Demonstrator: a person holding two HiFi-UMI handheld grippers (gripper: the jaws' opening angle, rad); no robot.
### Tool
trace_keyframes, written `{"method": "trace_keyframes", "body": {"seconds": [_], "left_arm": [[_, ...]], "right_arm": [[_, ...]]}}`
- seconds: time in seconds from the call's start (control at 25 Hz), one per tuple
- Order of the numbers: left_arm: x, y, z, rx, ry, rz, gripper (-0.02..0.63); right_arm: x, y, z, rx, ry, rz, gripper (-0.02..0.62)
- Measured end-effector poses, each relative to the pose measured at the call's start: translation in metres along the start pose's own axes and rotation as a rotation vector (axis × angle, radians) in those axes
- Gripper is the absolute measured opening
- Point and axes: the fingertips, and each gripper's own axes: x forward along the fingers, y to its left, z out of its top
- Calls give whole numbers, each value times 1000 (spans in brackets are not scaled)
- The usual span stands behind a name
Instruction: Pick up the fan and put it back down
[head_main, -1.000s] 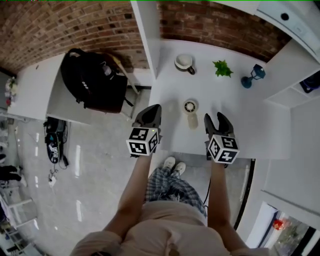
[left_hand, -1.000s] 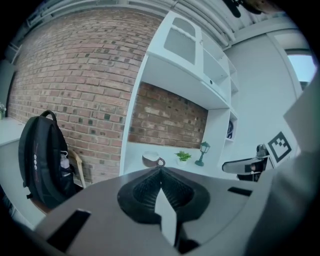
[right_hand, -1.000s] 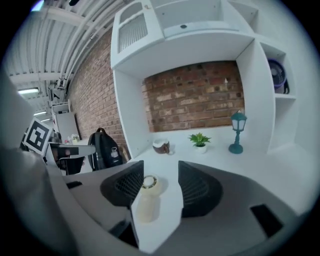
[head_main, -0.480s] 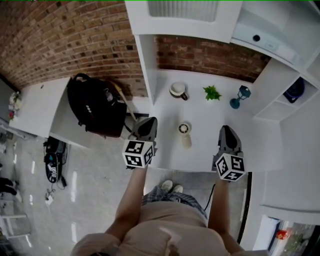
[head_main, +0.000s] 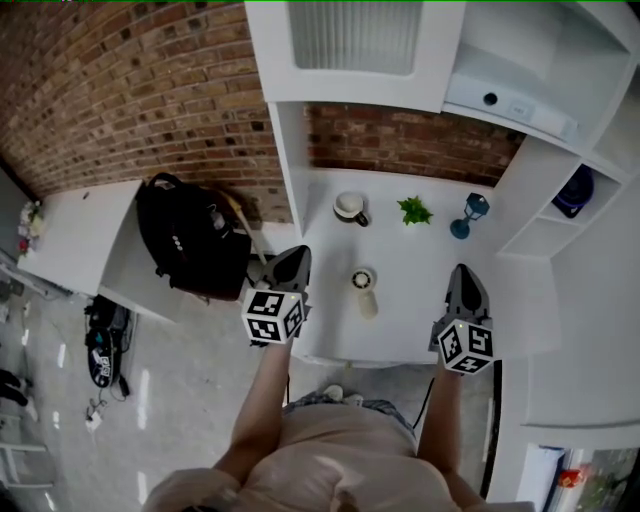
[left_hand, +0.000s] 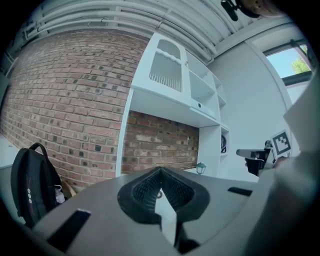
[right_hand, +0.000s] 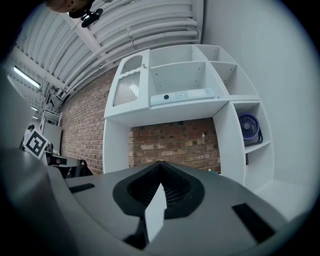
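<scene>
Head view: a white shelf unit (head_main: 512, 205) stands over the white bench (head_main: 420, 300). One of its right-hand compartments holds a blue fan (head_main: 574, 190), and a long white box (head_main: 505, 100) lies on the shelf above the bench. A black backpack (head_main: 195, 238) sits to the left of the unit, against the brick wall (head_main: 130, 90).

At the back of the bench stand a cup (head_main: 349, 207), whose contents cannot be made out, a small green plant (head_main: 413, 210) and a blue lantern (head_main: 468, 214), each apart from the others.

The fan (head_main: 364, 290) lies on the bench nearer the front edge, between the two grippers and touching neither. Nothing stands around it.

The left gripper (head_main: 297, 256) is over the bench's left edge, its jaws together and holding nothing. The right gripper (head_main: 462, 272) is to the right of the fan, its jaws likewise together and empty.
</scene>
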Motion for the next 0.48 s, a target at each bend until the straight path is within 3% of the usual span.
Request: {"method": "trace_keyframes", "body": {"seconds": [0.48], "left_arm": [[6,-2,0,-12,-5,-2,28]], "right_arm": [[-1,-19,-2,-27,23,-34,15]]}}
